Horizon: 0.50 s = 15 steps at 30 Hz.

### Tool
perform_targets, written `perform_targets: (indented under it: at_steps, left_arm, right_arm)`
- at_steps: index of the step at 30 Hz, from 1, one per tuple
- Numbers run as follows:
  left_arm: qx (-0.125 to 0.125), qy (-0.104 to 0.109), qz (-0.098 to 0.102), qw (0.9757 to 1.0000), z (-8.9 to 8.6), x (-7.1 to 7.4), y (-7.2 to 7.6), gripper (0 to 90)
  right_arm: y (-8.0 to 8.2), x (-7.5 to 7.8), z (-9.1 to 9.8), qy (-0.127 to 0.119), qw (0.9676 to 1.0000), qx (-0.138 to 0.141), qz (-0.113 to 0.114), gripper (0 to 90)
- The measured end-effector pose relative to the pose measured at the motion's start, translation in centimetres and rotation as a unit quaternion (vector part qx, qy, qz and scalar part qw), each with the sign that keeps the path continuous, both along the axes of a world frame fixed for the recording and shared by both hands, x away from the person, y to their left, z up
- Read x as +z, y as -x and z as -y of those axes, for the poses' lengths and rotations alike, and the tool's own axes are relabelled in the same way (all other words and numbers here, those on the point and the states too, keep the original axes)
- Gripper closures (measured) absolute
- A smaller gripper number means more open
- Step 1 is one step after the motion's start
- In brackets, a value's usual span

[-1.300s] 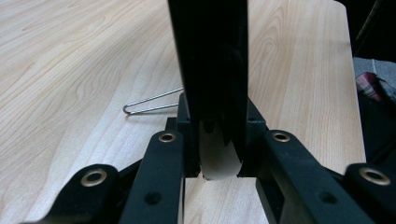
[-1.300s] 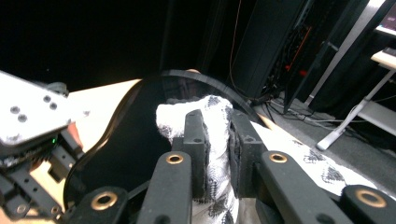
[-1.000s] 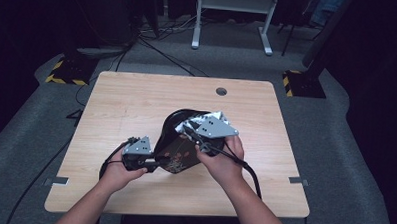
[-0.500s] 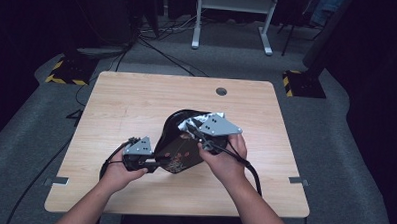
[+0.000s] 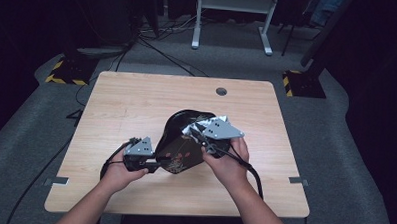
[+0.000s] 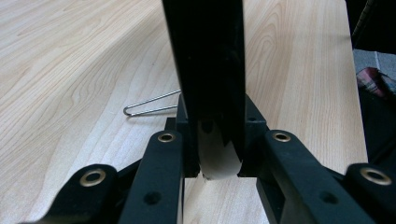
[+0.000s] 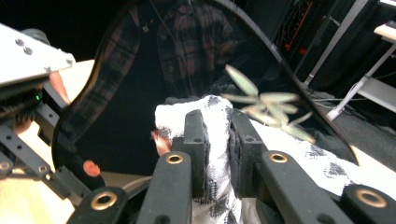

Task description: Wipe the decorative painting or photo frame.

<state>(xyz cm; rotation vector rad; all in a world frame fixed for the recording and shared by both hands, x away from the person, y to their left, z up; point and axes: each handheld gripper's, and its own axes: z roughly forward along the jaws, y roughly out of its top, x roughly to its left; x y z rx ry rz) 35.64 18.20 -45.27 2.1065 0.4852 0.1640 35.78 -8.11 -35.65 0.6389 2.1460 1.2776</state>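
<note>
1. A glossy black plate with a leaf pattern (image 5: 181, 141) was held tilted above the light wooden table (image 5: 137, 100), its edge clamped by the left gripper (image 5: 154, 165).
2. A white patterned cloth (image 7: 217, 135), pinched in the right gripper (image 7: 217, 154), was pressed against the plate.
3. A thin wire loop (image 6: 152, 106) was seen in the left gripper view.
4. Grey carpet (image 5: 46, 111) surrounded the table.

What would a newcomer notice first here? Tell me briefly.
A glossy black plate near the middle of the wooden table, held tilted up on its edge by the left claw, shut on its rim. Against its shiny face, the right claw pinches a white patterned cloth. A thin wire clip lies on the table beyond the left claw.
</note>
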Motion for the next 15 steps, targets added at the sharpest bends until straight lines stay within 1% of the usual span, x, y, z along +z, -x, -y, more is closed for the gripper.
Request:
perform_targets:
  at_steps: [2,5,10,11,12,15]
  left_arm:
    - [0.0,0.0,0.0,1.0,0.1,0.0,0.0,76.6]
    - [0.0,-0.001,-0.001,1.0,0.1,0.0,0.0,76.7]
    - [0.0,-0.002,0.002,1.0,0.1,0.0,0.0,76.6]
    - [-0.001,-0.002,0.002,1.0,0.1,0.0,0.0,76.6]
    - [-0.001,-0.003,0.003,1.0,0.1,0.0,0.0,76.6]
    - [-0.001,-0.003,0.002,1.0,0.1,0.0,0.1,76.6]
  right_arm:
    - [0.0,0.0,0.1,0.001,1.0,-0.001,-0.001,80.1]
    - [0.0,0.6,0.2,-0.001,1.0,-0.005,0.007,80.1]
    - [-0.3,2.7,0.4,-0.016,0.9994,-0.011,0.028,80.1]
    - [-0.3,2.7,0.4,-0.016,0.9994,-0.011,0.028,80.1]
    - [-0.3,3.0,0.4,-0.017,0.9992,-0.011,0.033,80.1]
    - [-0.3,2.9,0.4,-0.017,0.9992,-0.011,0.034,80.1]
